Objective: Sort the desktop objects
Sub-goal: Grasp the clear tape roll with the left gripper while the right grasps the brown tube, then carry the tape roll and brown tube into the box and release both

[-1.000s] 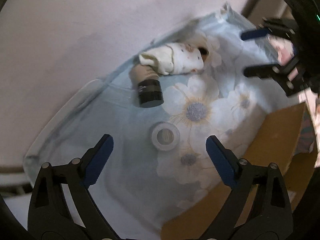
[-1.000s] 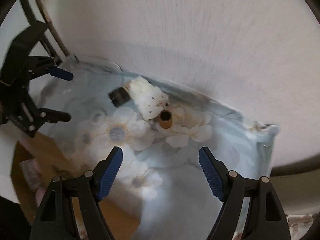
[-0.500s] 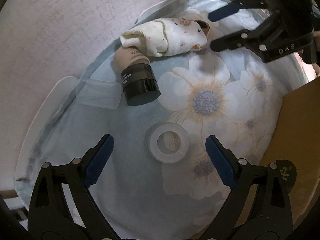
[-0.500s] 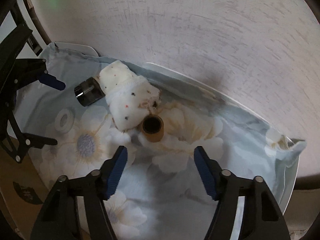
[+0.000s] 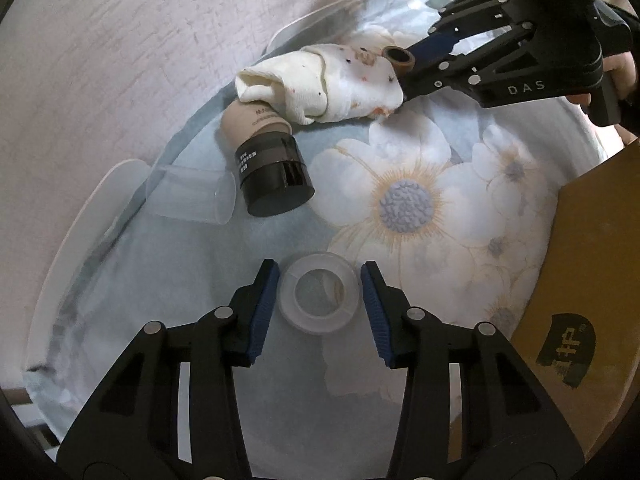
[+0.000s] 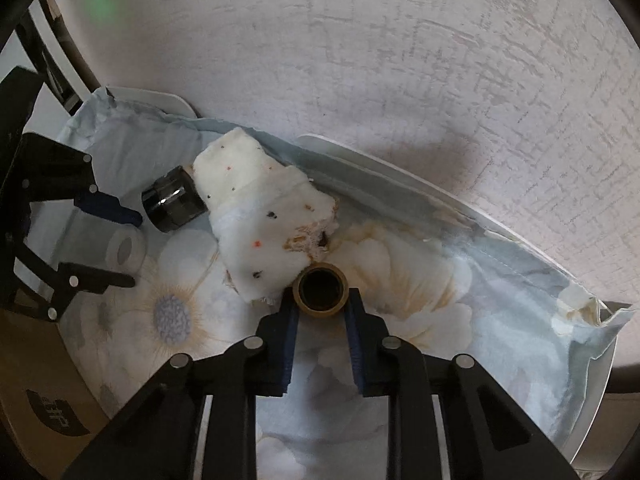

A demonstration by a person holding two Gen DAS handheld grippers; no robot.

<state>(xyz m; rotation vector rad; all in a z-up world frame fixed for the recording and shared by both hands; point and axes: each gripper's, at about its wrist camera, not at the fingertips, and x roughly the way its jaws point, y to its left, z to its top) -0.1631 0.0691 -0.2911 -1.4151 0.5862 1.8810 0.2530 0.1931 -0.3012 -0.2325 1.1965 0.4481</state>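
Observation:
A clear tape ring (image 5: 318,322) lies flat on the floral cloth between the blue pads of my left gripper (image 5: 318,268). Its jaws are closing and the pads meet the ring's sides. In the right wrist view the same ring (image 6: 120,250) sits between the left gripper's (image 6: 130,248) fingers. My right gripper (image 6: 321,300) is closing on a small brown tape roll (image 6: 320,309), pads pressed against both sides. The left wrist view shows that roll (image 5: 398,56) at the right gripper's (image 5: 402,66) tips, beside a speckled white rag (image 5: 320,80).
A beige bottle with a black cap (image 5: 272,172) lies on its side beside a clear plastic cup (image 5: 192,196). The floral cloth (image 5: 400,208) covers a white tray (image 5: 100,208) against a pale wall. A cardboard box (image 5: 592,300) borders the right. A hand (image 5: 616,68) holds the right gripper.
Both grippers came down toward the cloth and went from wide open to closed, the left around the clear tape ring, the right around the brown roll.

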